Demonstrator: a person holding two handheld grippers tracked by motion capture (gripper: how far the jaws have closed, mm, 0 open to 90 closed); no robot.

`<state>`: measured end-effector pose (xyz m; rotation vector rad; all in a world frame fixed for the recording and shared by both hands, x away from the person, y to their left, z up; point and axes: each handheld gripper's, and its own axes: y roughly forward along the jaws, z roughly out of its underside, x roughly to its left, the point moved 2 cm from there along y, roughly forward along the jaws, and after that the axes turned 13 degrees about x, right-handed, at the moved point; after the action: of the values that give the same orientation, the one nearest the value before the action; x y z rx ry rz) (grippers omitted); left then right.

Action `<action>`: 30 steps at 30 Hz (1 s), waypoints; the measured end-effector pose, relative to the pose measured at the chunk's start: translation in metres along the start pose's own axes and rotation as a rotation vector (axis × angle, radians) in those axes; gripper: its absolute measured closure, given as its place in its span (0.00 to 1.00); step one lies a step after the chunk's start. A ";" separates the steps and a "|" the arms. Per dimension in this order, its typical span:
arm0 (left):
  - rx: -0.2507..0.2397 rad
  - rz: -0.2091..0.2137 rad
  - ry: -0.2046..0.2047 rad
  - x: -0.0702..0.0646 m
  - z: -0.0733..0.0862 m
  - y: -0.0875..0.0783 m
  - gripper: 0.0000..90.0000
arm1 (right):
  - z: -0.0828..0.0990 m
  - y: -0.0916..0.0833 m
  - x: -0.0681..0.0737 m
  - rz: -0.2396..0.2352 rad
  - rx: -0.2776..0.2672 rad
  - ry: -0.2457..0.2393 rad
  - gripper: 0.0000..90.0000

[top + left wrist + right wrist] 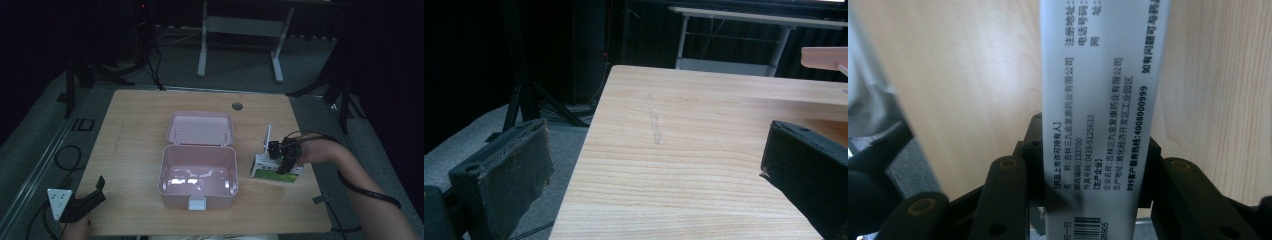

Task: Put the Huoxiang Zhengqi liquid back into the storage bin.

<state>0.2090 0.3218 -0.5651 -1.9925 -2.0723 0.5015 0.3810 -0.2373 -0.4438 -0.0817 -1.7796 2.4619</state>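
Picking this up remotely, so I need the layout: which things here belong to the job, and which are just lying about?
In the job:
- medicine box, clamped in the right gripper
- open pink case, probably where it goes

Lying about:
- left gripper, open and idle at the table edge
- white table frame behind

One pink box [198,170], one carton [272,170], two tools.

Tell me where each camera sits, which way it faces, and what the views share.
High view: above the person's side, looking forward and down on the table, pink box, both hands and grippers.
Left gripper view: on the left gripper, looking along its open jaws across the table's bare wood.
Right gripper view: on the right gripper, looking along jaws clamped on the white carton.
Shared: the table; high and right gripper views share the carton.
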 end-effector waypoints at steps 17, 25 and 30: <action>-0.003 -0.001 -0.004 0.000 0.000 0.000 0.00 | 0.007 -0.034 0.057 0.049 0.007 -0.052 0.70; -0.003 -0.003 -0.004 0.000 0.000 0.000 0.00 | 0.003 -0.058 0.068 0.014 -0.014 -0.095 0.70; -0.002 -0.001 -0.004 0.000 0.000 0.000 0.00 | -0.001 -0.087 0.070 0.051 -0.034 -0.095 0.70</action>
<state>0.2087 0.3214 -0.5646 -1.9927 -2.0770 0.5036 0.3159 -0.2010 -0.3603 -0.0132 -1.8804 2.5104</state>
